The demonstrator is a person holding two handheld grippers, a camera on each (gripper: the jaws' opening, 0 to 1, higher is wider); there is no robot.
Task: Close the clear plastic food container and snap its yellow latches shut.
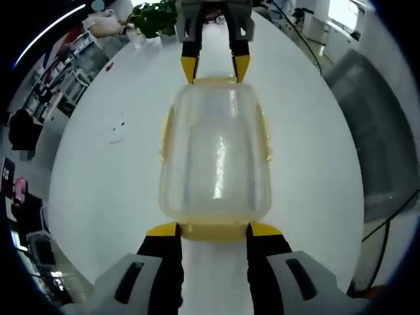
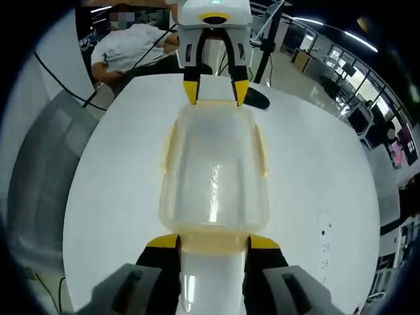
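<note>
Two grippers — left gripper [image 1: 213, 229] and right gripper [image 2: 212, 241] — spread at the end latches [image 1: 213, 231] of the container [image 1: 215, 154] in mid-frame, gripping nothing; it looks light, stiff, slippery — press latches only.

A wide white table [image 1: 111, 170] stands in an open-plan office. Near its far edge in the left gripper view sits a green potted plant [image 1: 152, 16], with shelving [image 1: 62, 75] beyond. In the right gripper view, ceiling strip lights [image 2: 364, 41] glow above desks with monitors [image 2: 357, 118].
</note>
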